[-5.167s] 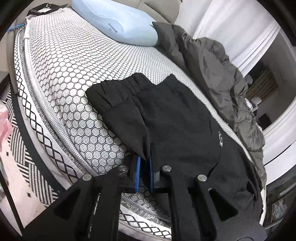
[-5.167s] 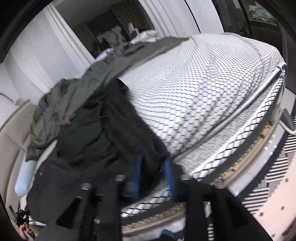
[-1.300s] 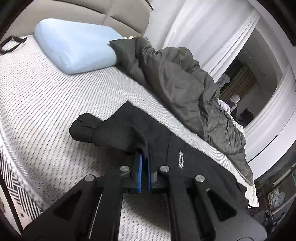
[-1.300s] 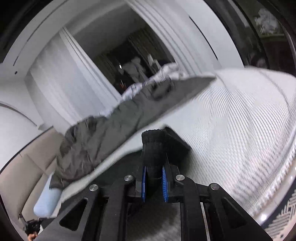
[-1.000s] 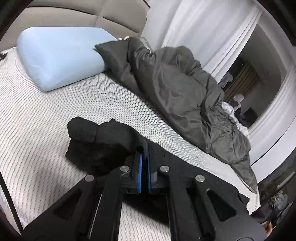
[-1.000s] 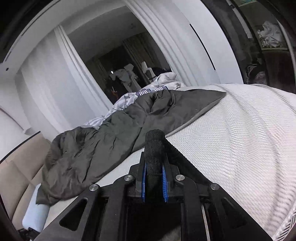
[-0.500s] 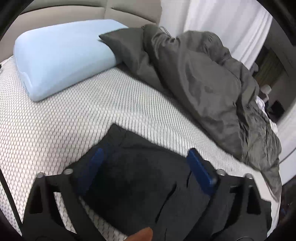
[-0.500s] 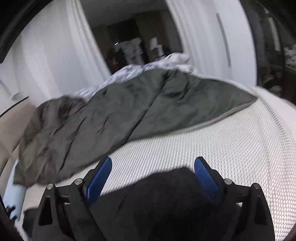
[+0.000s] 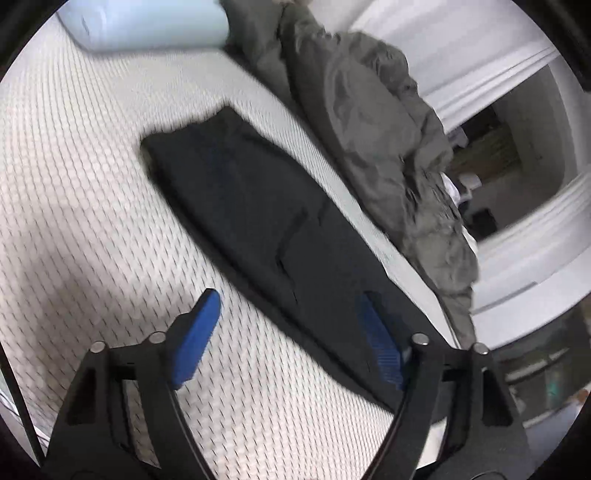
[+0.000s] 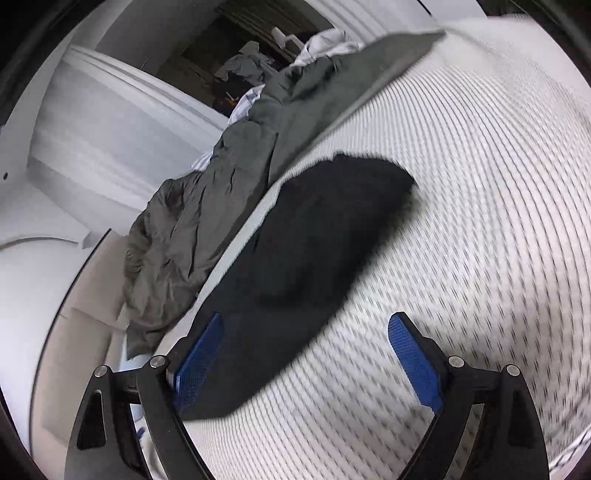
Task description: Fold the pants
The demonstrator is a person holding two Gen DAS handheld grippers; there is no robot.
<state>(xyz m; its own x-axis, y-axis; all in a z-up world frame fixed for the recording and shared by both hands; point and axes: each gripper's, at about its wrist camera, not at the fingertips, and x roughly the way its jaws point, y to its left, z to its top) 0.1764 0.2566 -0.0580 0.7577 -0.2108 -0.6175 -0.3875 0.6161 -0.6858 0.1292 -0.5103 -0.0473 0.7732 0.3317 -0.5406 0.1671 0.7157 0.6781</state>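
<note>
The black pants lie flat as a long folded strip on the white mesh mattress. My left gripper is open and empty, above the near edge of the strip, with one blue pad over the mattress and the other over the fabric. In the right wrist view the pants lie ahead and left. My right gripper is open and empty above the strip's near edge, its right pad over bare mattress.
A crumpled grey duvet lies along the far side of the pants and also shows in the right wrist view. A light blue pillow sits at the head of the bed. White curtains hang beyond.
Both grippers carried the pinched pants edge across, then opened and let go. They have since pulled back and risen, and the pants now lie flat as a narrow strip.
</note>
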